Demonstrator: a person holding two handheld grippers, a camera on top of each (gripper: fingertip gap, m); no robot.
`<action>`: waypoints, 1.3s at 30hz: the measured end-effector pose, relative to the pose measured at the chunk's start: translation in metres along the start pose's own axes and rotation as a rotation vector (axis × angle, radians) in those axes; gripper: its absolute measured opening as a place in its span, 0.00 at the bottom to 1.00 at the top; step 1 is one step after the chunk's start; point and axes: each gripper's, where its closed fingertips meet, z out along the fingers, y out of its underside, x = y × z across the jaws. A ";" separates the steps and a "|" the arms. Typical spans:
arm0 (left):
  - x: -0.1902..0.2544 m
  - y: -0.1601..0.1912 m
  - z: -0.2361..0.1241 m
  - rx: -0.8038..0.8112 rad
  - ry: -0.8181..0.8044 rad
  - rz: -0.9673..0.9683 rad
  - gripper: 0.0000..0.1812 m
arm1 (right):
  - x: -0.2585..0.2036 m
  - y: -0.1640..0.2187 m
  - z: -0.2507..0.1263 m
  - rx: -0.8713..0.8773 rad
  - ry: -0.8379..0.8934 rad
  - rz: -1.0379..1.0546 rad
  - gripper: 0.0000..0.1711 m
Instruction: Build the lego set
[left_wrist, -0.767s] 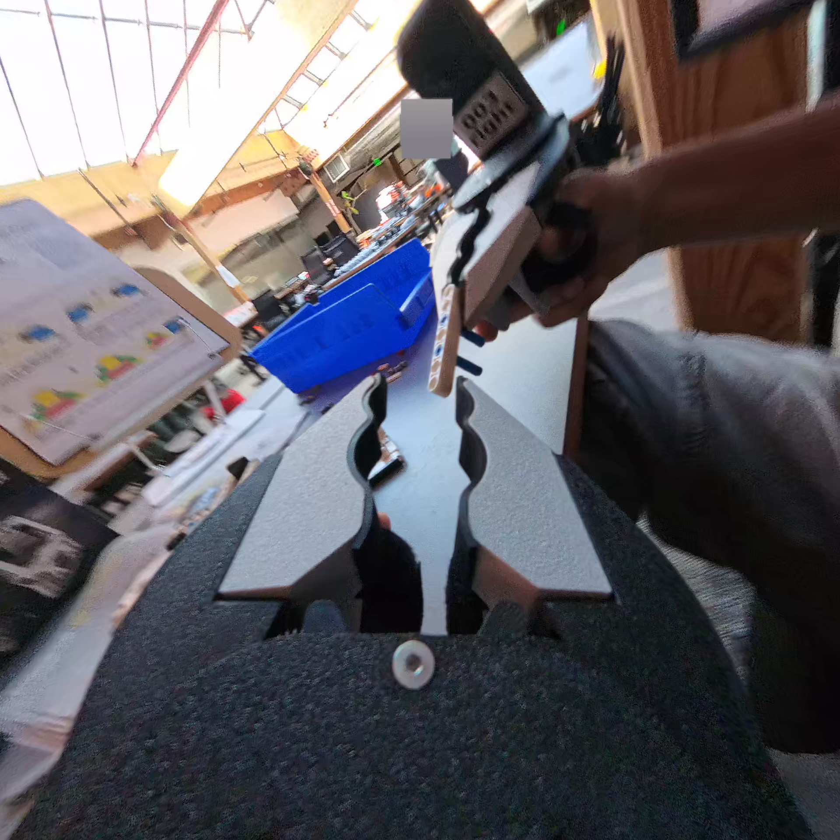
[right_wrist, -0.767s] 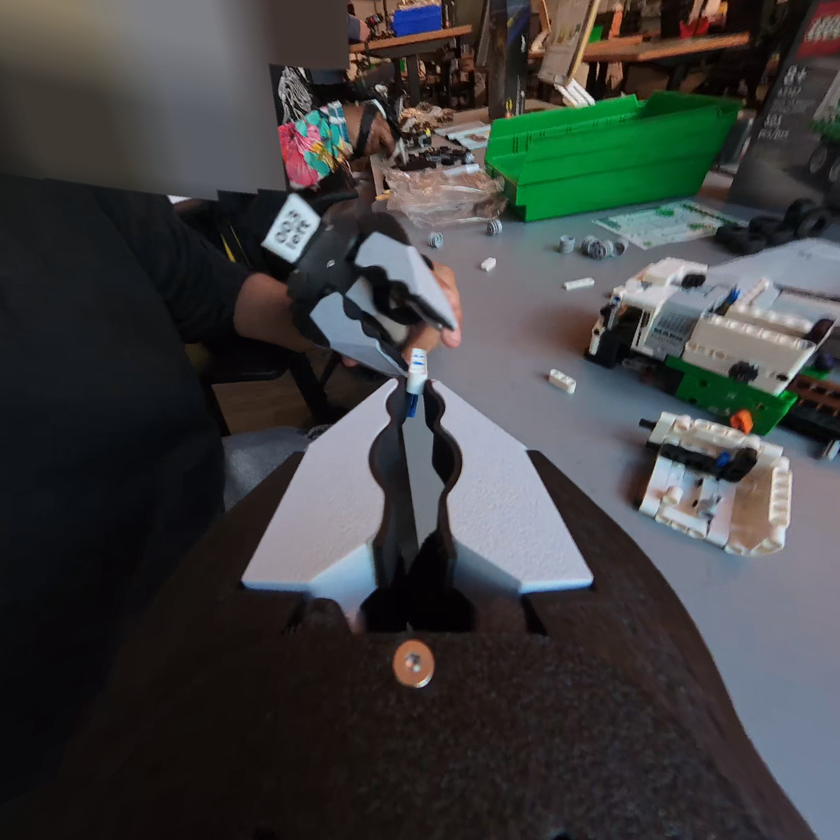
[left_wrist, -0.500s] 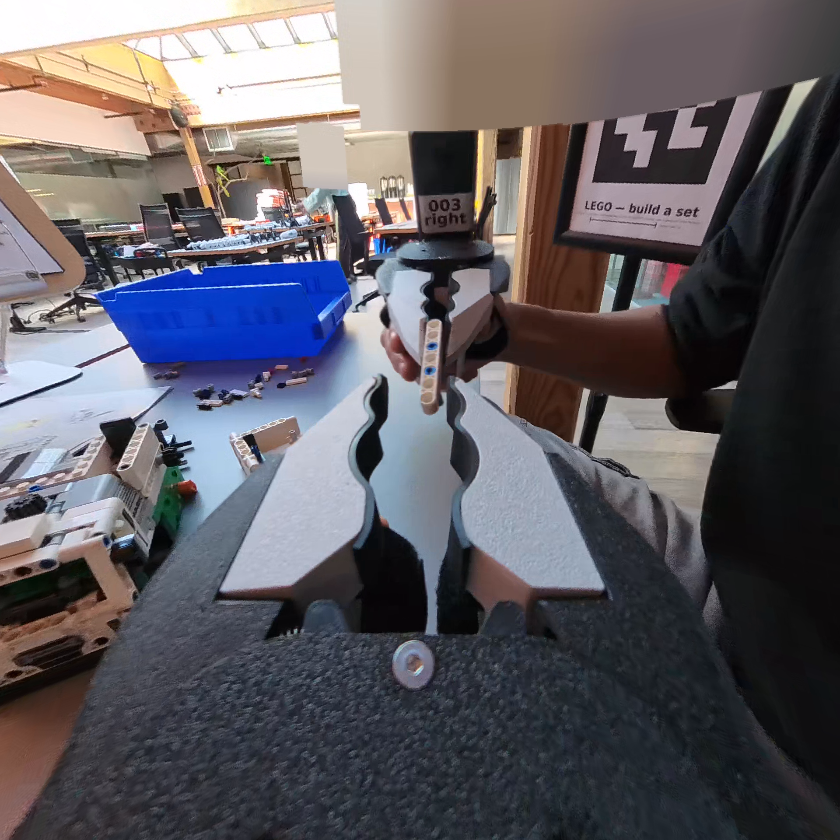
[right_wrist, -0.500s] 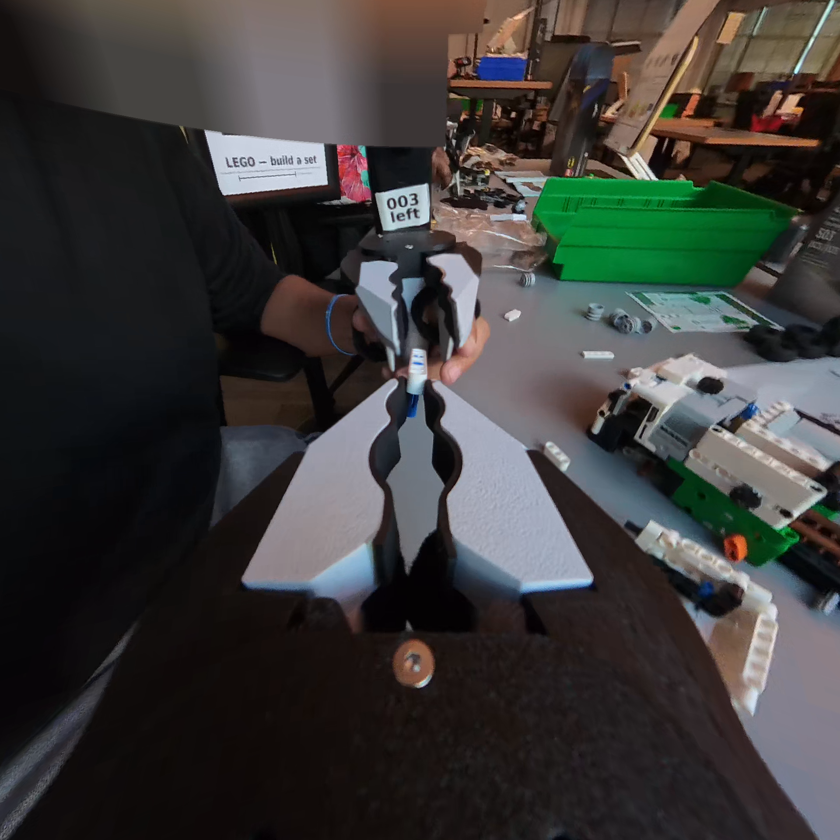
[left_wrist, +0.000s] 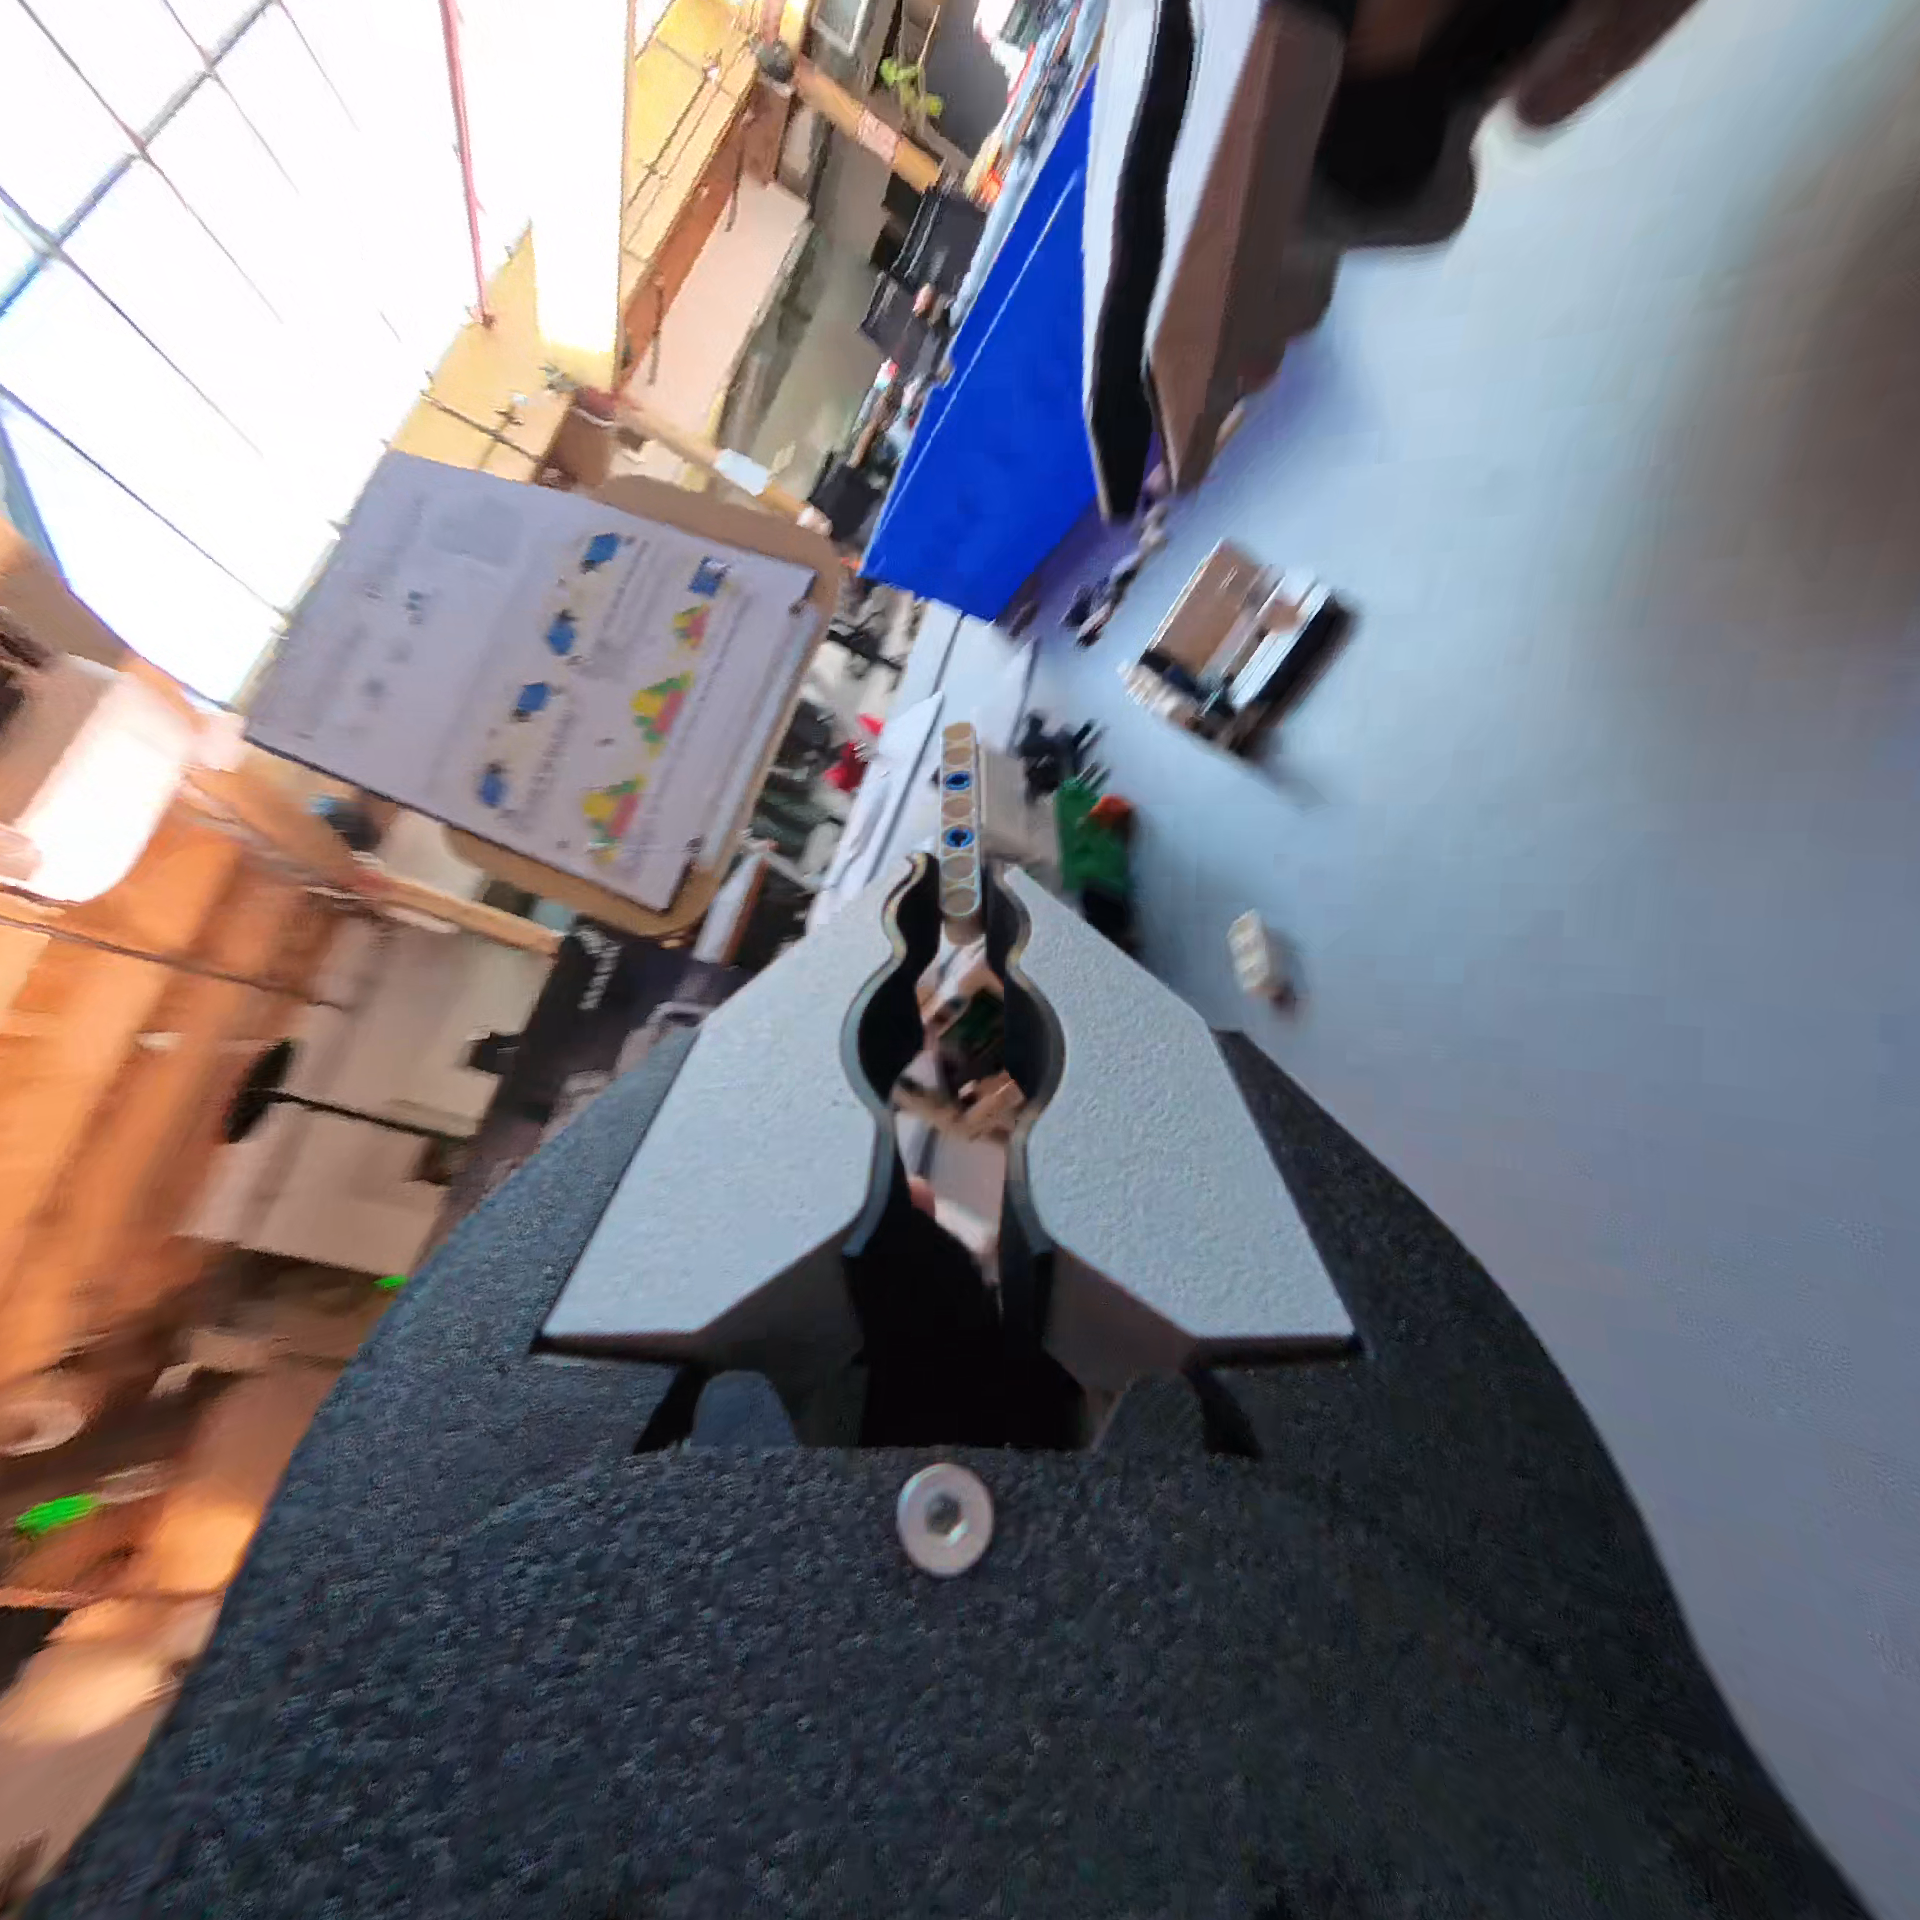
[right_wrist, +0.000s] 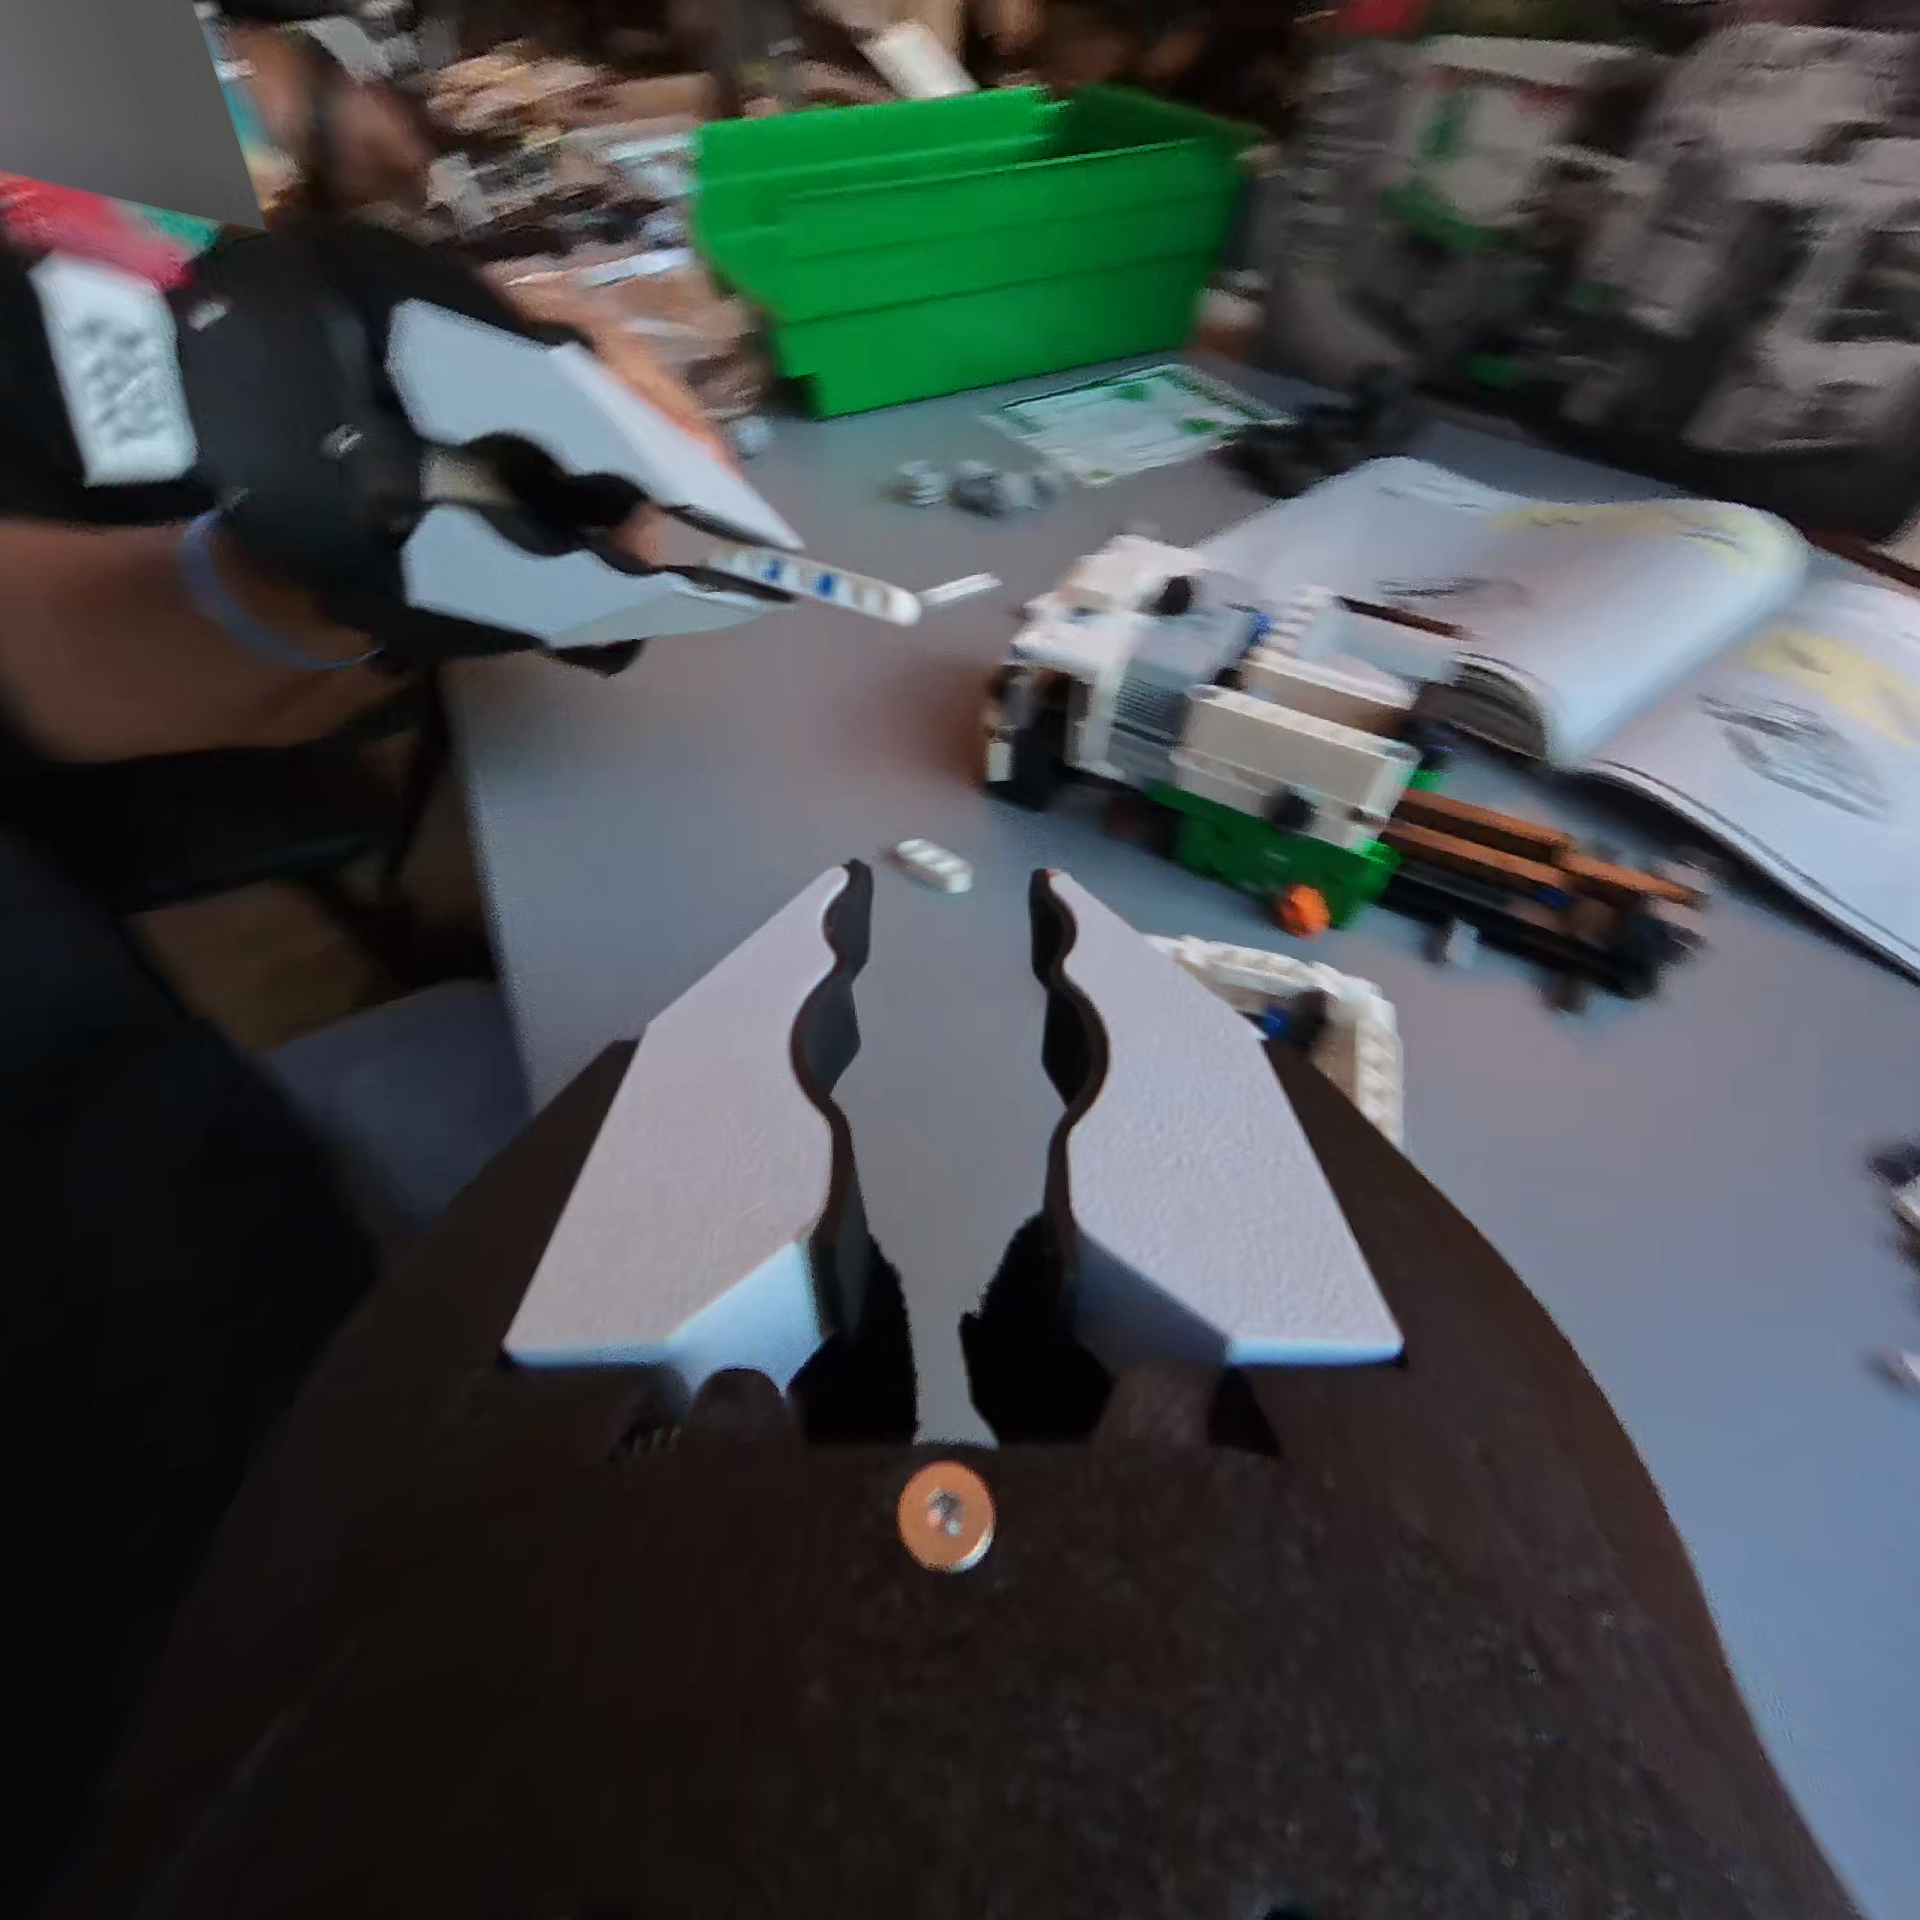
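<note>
I see a big grey table with lots of bare room in front of my right gripper. Its near edge runs down the left side, and past it there is only a dark drop. At the back sits a green bin. An open book lies on the right, and part of it is cut off by the frame. Beside the book is the half-built truck, white on top and green below. A white part peeks out from behind my right finger, so I cannot see all of it. One little white piece lies just past my right tips.

My right gripper is wide open and holds nothing.

My left gripper is squeezed tight on a thin white beam with blue pins in its holes. From the right view I see that beam sticking out sideways over the table, up in the air, well apart from the truck.

The left view is tipped over and very smeary. Only there can I see a blue bin and a picture board. The right gripper is a blurry shape at the top, cut off.
</note>
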 end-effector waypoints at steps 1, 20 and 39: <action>-0.006 0.010 0.002 -0.021 -0.042 0.049 0.04 | 0.009 -0.002 -0.004 0.033 0.071 0.035 0.19; -0.058 0.116 0.005 -0.204 -0.229 0.076 0.03 | 0.129 0.002 -0.061 0.262 0.496 0.059 0.07; -0.055 0.133 0.006 -0.267 -0.208 0.022 0.04 | 0.128 0.006 -0.053 0.226 0.446 0.081 0.06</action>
